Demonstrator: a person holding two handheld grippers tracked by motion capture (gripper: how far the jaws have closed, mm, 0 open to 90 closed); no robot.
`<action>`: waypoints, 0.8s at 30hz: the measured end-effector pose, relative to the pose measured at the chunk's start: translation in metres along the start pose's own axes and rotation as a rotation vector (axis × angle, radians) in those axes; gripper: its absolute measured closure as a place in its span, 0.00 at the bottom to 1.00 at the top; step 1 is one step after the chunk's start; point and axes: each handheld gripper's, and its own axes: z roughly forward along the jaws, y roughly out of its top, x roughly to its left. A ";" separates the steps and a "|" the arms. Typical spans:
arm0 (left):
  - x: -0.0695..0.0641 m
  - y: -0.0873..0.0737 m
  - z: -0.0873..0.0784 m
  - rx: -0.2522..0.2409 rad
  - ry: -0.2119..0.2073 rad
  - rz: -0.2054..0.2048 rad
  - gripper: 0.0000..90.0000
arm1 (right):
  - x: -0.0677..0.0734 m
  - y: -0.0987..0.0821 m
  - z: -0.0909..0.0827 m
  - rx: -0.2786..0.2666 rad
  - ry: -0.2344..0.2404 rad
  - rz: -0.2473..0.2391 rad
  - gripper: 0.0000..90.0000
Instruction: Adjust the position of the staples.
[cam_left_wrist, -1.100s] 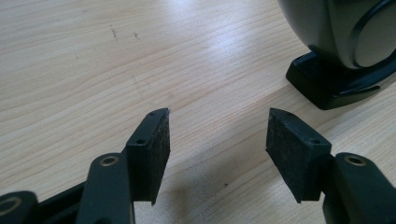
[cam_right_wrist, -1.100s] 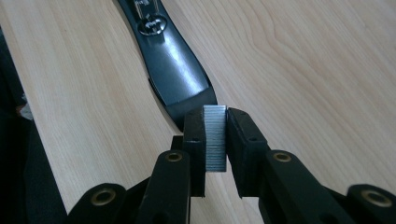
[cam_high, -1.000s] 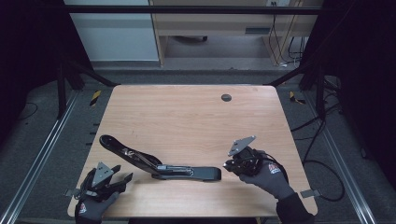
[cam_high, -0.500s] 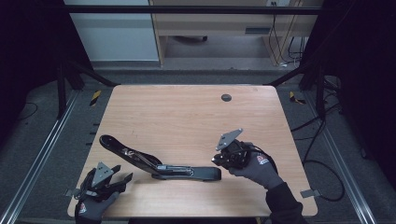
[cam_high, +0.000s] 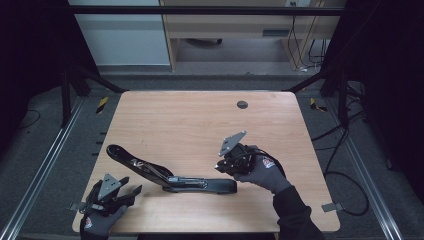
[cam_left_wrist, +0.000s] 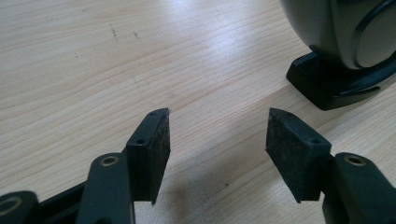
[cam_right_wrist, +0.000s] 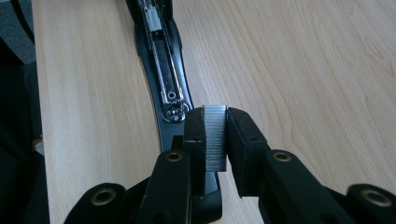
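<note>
The right hand-held gripper (cam_right_wrist: 215, 135) hovers over the opened stapler (cam_right_wrist: 161, 70), clamped on a staple strip (cam_right_wrist: 215, 135). The left hand-held gripper (cam_left_wrist: 217, 140) rests low on the worktop (cam_high: 200, 125), jaws apart, empty.

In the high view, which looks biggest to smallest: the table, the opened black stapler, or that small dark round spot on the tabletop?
1. Table, by far the largest.
2. Opened black stapler, stretched across the near part of the table.
3. Small dark round spot, smallest; it lies farther from the camera, but the gap is too great for that to matter.
</note>
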 end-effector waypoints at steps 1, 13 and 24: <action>0.000 0.000 0.000 0.000 0.000 0.000 0.44 | 0.000 0.002 0.001 0.002 0.004 -0.004 0.87; 0.000 0.000 0.000 0.000 -0.001 0.001 0.44 | -0.004 0.017 0.015 0.024 0.039 -0.046 0.87; 0.000 0.000 0.000 0.000 -0.001 0.001 0.44 | -0.002 0.029 0.025 0.031 0.061 -0.078 0.87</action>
